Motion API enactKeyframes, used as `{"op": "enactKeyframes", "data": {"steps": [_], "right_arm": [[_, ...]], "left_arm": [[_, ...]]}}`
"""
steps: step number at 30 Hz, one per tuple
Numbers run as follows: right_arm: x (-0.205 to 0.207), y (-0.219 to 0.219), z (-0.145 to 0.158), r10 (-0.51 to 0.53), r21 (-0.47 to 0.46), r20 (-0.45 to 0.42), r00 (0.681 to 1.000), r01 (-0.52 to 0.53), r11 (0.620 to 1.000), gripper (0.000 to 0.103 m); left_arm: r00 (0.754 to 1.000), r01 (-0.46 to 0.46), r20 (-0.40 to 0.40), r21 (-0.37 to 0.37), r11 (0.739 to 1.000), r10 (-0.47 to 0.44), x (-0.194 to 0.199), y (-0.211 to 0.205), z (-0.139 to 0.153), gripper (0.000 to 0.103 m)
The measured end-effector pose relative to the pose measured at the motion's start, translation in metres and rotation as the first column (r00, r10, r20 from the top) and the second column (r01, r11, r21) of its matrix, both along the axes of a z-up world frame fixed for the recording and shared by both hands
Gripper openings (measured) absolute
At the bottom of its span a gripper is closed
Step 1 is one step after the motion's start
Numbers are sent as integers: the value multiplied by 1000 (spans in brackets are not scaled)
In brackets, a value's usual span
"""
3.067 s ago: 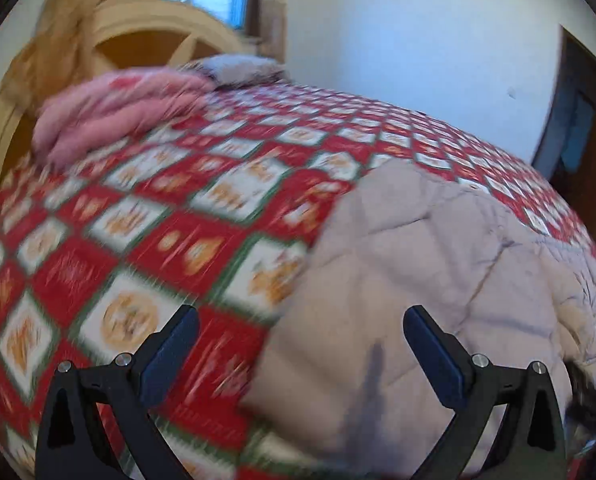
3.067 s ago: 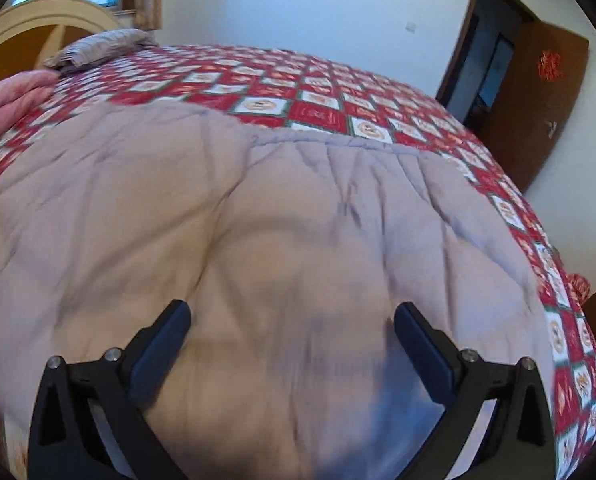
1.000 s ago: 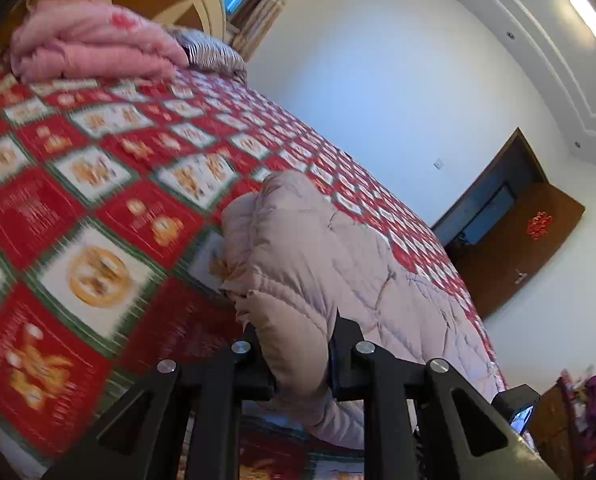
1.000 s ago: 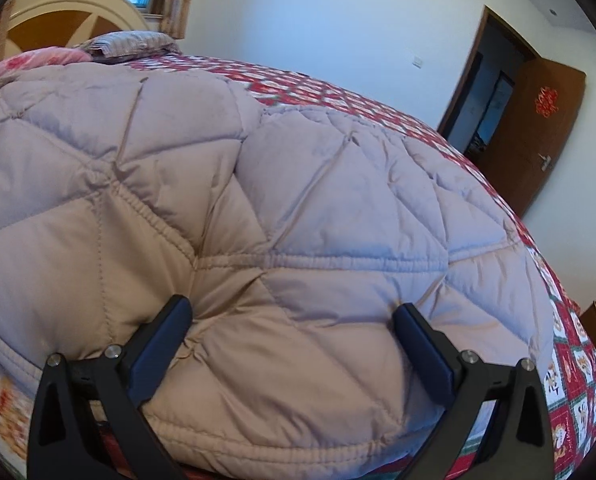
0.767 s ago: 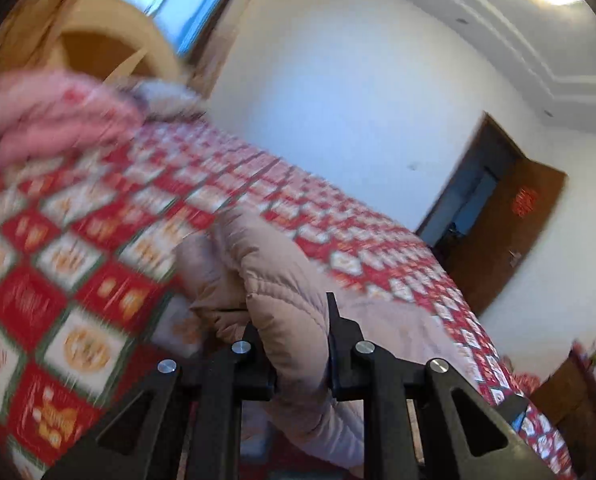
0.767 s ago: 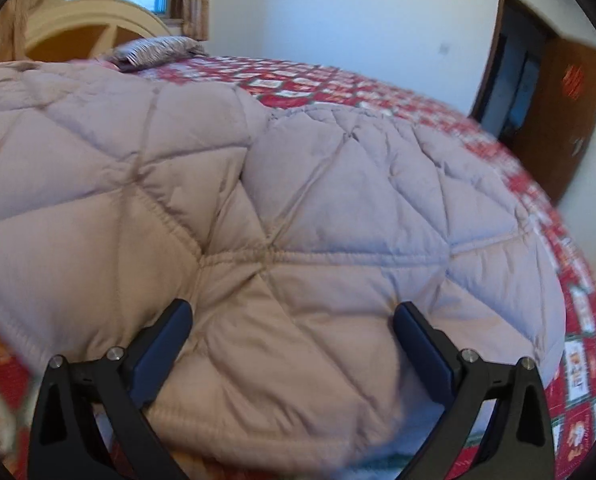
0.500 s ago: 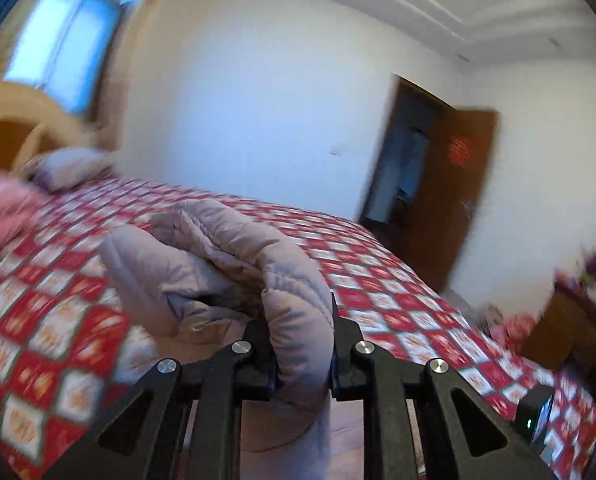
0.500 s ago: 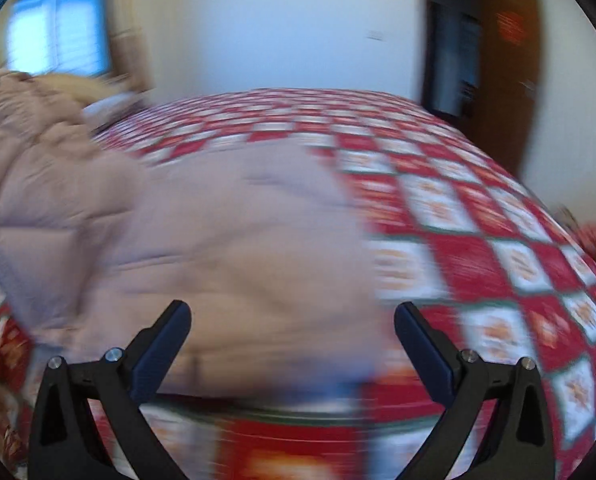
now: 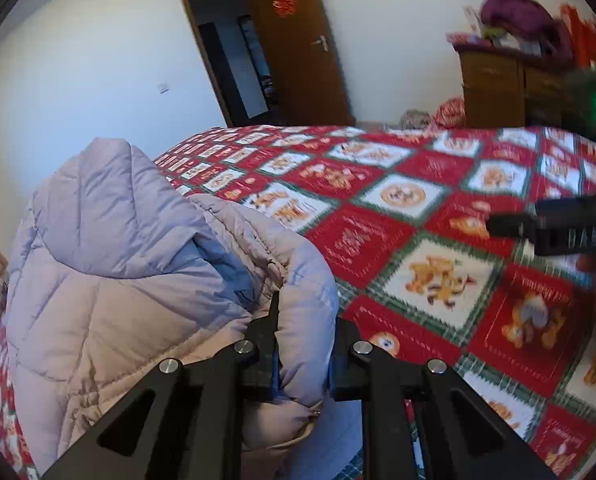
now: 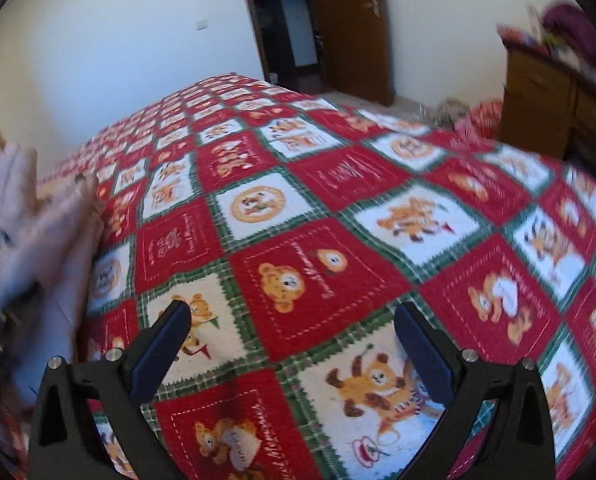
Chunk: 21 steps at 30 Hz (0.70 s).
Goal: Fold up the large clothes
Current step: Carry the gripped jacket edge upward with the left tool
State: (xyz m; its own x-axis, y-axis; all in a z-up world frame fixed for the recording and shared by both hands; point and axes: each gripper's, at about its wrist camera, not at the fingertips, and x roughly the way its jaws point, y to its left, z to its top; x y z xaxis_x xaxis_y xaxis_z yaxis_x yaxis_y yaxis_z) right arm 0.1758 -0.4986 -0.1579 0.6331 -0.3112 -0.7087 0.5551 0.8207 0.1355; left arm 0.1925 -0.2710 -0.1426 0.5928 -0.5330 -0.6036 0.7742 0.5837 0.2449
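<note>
A pale lilac quilted puffer coat hangs bunched in the left wrist view, raised over the bed. My left gripper is shut on a thick rolled edge of that coat, which bulges out between the jaws. In the right wrist view the same coat shows blurred at the far left edge. My right gripper stands open over the bedspread with nothing between its fingers. The right gripper also appears as a dark blurred bar at the right of the left wrist view.
The bed is covered by a red, white and green patchwork bedspread with bear prints. A brown door stands open at the far wall. A wooden dresser piled with things stands at the right.
The left gripper, still clamped on the coat, has swung and rolled from facing the headboard to facing the door. The right gripper has swept off the coat and now hangs over bare bedspread.
</note>
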Motion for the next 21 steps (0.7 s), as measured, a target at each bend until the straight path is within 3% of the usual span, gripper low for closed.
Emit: {"op": "enactKeyframes", "data": {"steps": [4, 7, 9, 11, 13, 16, 19, 21], "right_arm": [[4, -1, -4, 16, 41, -4, 1000, -15, 999, 103], [4, 2, -3, 36, 41, 8, 999, -37, 998, 103], [3, 1, -2, 31, 37, 15, 999, -31, 999, 103], [1, 0, -1, 20, 24, 25, 999, -21, 999, 103], [1, 2, 4, 11, 10, 32, 999, -12, 1000, 101], [6, 11, 18, 28, -11, 38, 999, -28, 1000, 90], [27, 35, 42, 111, -15, 60, 992, -110, 994, 77], [48, 59, 63, 179, -38, 83, 980, -177, 984, 74]], "left_arm": [[998, -21, 56, 29, 999, 20, -8, 6, 7, 20], [987, -41, 157, 69, 997, 30, -29, 10, 23, 28], [984, 1, 178, 26, 1000, -6, -44, 21, 39, 43], [982, 16, 188, -31, 999, -10, -55, 38, 56, 81], [978, 1, 206, -88, 996, 18, -60, 58, 70, 89], [975, -75, 198, -154, 985, 105, -46, 98, 84, 89], [932, -288, 163, -207, 935, 323, 0, 152, 90, 89], [856, -480, 93, -221, 849, 508, 45, 193, 89, 89]]}}
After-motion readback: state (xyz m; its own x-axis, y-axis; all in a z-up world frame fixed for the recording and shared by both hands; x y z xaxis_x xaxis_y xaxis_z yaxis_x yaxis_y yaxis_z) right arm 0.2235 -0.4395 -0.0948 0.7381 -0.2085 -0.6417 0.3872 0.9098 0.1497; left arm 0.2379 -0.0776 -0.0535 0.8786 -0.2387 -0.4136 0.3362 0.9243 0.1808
